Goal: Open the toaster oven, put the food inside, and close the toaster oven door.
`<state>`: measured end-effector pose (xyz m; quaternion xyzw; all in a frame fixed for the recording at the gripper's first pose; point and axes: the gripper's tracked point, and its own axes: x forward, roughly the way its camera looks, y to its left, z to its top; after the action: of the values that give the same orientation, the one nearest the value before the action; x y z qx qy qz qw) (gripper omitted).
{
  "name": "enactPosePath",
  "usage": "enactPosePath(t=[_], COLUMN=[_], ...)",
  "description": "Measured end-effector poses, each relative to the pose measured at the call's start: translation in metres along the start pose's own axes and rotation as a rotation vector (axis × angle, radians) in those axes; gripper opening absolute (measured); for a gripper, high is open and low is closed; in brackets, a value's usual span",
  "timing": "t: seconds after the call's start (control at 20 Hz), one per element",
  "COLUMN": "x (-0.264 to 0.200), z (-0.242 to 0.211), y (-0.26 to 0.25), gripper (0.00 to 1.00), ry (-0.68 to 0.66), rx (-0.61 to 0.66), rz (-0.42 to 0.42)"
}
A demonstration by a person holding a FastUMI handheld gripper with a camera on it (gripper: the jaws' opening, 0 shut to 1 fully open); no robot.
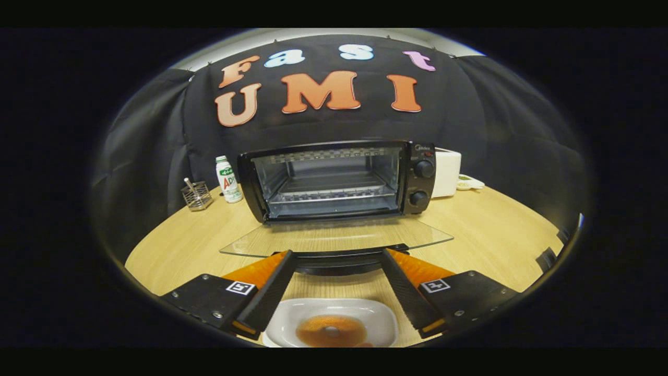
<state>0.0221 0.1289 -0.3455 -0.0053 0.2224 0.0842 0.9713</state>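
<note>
With the black toaster oven (336, 180) standing open beyond, the gripper (336, 256) is hovering wide open and empty, the white rounded dish (289, 321) holding the brown ring-shaped food (331, 330) lying below between its fingers.

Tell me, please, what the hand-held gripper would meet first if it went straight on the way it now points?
Probably the black handle bar of the lowered glass oven door, just ahead of the open hand-held gripper; beyond lies the black toaster oven's open cavity. Depth is hard to judge.

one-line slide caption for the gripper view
Open gripper above donut on dish, facing open toaster oven.
</note>
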Motion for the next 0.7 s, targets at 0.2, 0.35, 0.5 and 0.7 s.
enactPosePath(t=[0.2,0.35,0.5,0.7], x=[0.002,0.005,0.009,0.008], z=[-0.015,-0.023,-0.034,-0.034], y=[-0.001,-0.004,-0.005,-0.004], gripper=[0.99,0.99,0.99,0.99], ry=[0.042,0.066,0.104,0.108], rx=[0.000,0.000,0.011,0.001], rz=[0.002,0.000,-0.003,-0.004])
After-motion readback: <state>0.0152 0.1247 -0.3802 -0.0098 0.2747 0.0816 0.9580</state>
